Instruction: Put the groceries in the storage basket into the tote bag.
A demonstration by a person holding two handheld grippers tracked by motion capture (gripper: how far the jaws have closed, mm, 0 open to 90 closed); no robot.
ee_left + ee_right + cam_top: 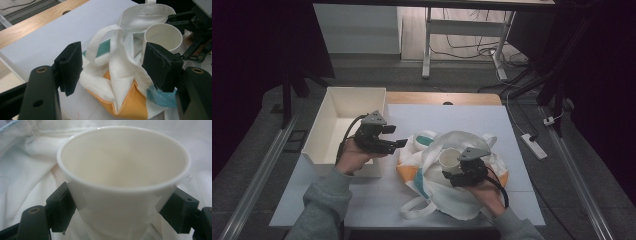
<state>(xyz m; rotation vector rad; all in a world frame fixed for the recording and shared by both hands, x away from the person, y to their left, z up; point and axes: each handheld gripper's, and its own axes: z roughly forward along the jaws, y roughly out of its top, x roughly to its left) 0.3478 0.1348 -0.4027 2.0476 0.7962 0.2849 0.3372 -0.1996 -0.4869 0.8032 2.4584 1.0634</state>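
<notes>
A white canvas tote bag (pixel 447 197) with orange and teal patches lies crumpled on the white table (pixel 377 195), its mouth facing up. A white paper cup (pixel 448 157) stands upright in that mouth. My right gripper (pixel 452 171) is shut on the cup, one pad pressed on each side of its wall (pixel 123 182), with bag cloth (pixel 30 170) all round it. My left gripper (pixel 396 136) hovers to the left of the bag and points at it. Its jaws are open with nothing between the pads (pixel 71 65). Beyond them lie the bag (pixel 120 82), the cup (pixel 163 37) and the right gripper (pixel 192 32).
An open white box (pixel 324 135) sits on the table's left side, just behind my left hand. A wooden strip (pixel 442 97) runs along the table's far edge. On the floor to the right lie a power strip (pixel 534 146) and cables.
</notes>
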